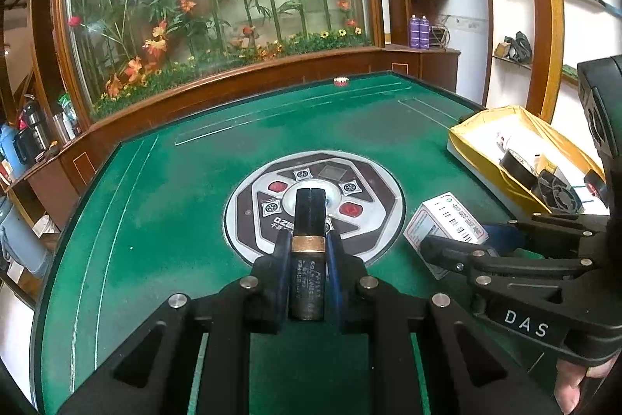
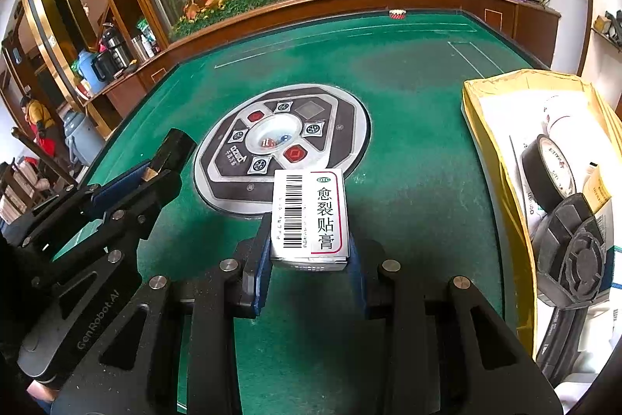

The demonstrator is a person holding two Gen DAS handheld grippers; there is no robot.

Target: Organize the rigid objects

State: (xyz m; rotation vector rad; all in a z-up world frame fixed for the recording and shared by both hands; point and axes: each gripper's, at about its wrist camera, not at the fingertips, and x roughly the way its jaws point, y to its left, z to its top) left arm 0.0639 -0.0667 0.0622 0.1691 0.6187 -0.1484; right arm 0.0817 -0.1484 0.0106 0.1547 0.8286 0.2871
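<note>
Clearly both items are lifted for sorting: the left gripper (image 1: 307, 251) is clamped on a black tube (image 1: 308, 240) at frame centre, and the right gripper (image 2: 309, 259) on a white box (image 2: 311, 216), probably for the yellow tray (image 2: 490, 158) at right on the desk (image 2: 408, 104).

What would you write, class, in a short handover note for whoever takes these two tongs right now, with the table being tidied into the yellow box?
Left tongs: shut on the black tube with a gold band, held above the table.
Right tongs: shut on the white carton, also over the table.
Yellow box, at the table's right edge: already holds a tape roll, a black fan and some papers.
Done: both items picked up.
Left: put the tube and the carton into the box. A small red and white thing sits at the far edge; whether it belongs to the job I cannot tell.
</note>
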